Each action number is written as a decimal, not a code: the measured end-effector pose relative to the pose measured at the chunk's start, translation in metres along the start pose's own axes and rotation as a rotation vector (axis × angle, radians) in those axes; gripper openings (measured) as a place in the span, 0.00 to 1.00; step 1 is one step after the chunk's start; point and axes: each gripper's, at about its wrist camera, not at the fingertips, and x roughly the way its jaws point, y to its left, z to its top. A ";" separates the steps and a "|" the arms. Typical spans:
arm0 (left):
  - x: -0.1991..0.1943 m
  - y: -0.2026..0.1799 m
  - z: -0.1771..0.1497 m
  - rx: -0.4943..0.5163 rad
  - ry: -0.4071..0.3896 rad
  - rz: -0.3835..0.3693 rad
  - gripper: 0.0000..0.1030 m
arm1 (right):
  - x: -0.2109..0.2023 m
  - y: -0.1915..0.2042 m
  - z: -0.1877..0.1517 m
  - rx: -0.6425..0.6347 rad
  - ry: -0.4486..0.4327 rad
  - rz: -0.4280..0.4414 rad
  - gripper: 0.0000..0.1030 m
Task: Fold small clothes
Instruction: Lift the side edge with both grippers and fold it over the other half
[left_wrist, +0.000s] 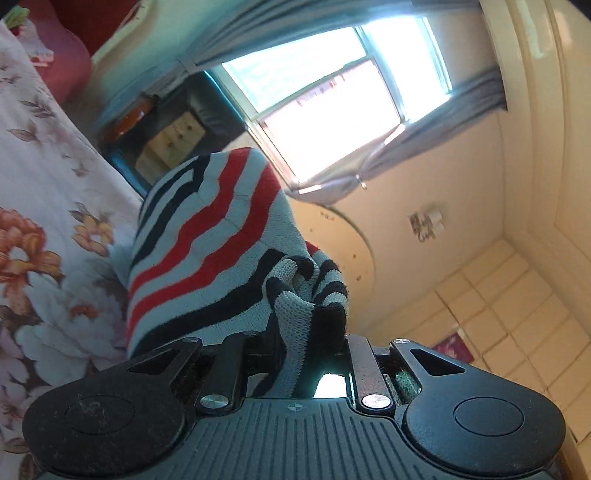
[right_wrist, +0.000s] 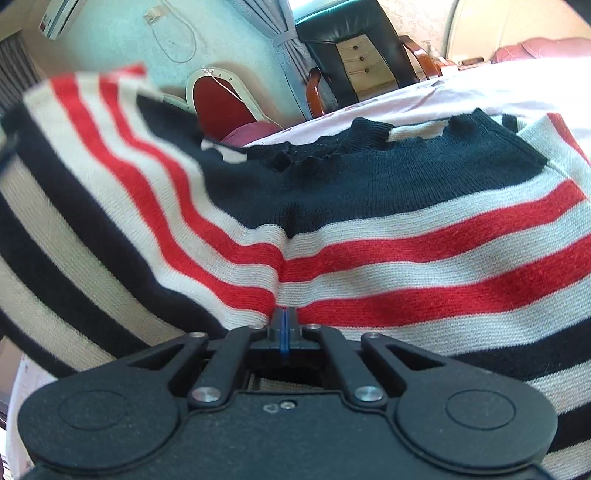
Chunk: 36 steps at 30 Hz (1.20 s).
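1. My left gripper (left_wrist: 312, 328) is clamped on a bunched edge of the knitted sweater with red, navy and white stripes (left_wrist: 207, 236), lifting it above the floral bedsheet (left_wrist: 48, 206).
2. My right gripper (right_wrist: 283, 321) pinches the same sweater (right_wrist: 369, 258) tight at a red stripe.

Left wrist view tilts toward the window (left_wrist: 332, 99); right looks closely down; both share the striped sweater (right_wrist: 406, 258).
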 end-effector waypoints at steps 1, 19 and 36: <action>0.013 -0.006 -0.005 0.019 0.037 0.006 0.15 | -0.003 -0.004 0.001 0.027 -0.001 0.013 0.00; 0.024 -0.004 -0.020 0.310 0.216 0.290 0.59 | -0.143 -0.135 -0.001 0.536 -0.194 0.164 0.64; 0.053 0.038 -0.042 0.286 0.235 0.355 0.70 | -0.095 -0.020 0.022 -0.198 -0.099 -0.187 0.22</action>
